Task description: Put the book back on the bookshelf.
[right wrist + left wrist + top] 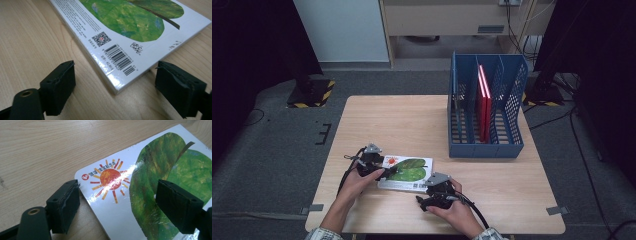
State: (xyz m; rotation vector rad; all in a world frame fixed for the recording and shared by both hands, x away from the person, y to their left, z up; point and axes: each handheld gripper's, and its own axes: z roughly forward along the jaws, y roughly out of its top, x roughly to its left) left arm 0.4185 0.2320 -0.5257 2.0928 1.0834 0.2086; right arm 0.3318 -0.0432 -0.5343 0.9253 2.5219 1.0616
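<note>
A picture book (406, 172) lies flat on the wooden table (402, 120) near its front edge. Its white cover shows a green leaf and an orange sun (110, 176). My left gripper (384, 171) is at the book's left end, open. In the left gripper view (117, 192) one jaw rests beside the book's edge and the other hovers over the leaf (160, 170). My right gripper (431, 192) sits at the book's near right corner. Its jaws (115, 75) stand open on either side of the barcode corner (120, 60), clear of it.
A blue slotted file rack (486, 145) stands at the table's back right, with red books (484, 102) upright in a middle slot. Bare wood lies between the rack and the picture book. A person's forearms enter from the bottom edge.
</note>
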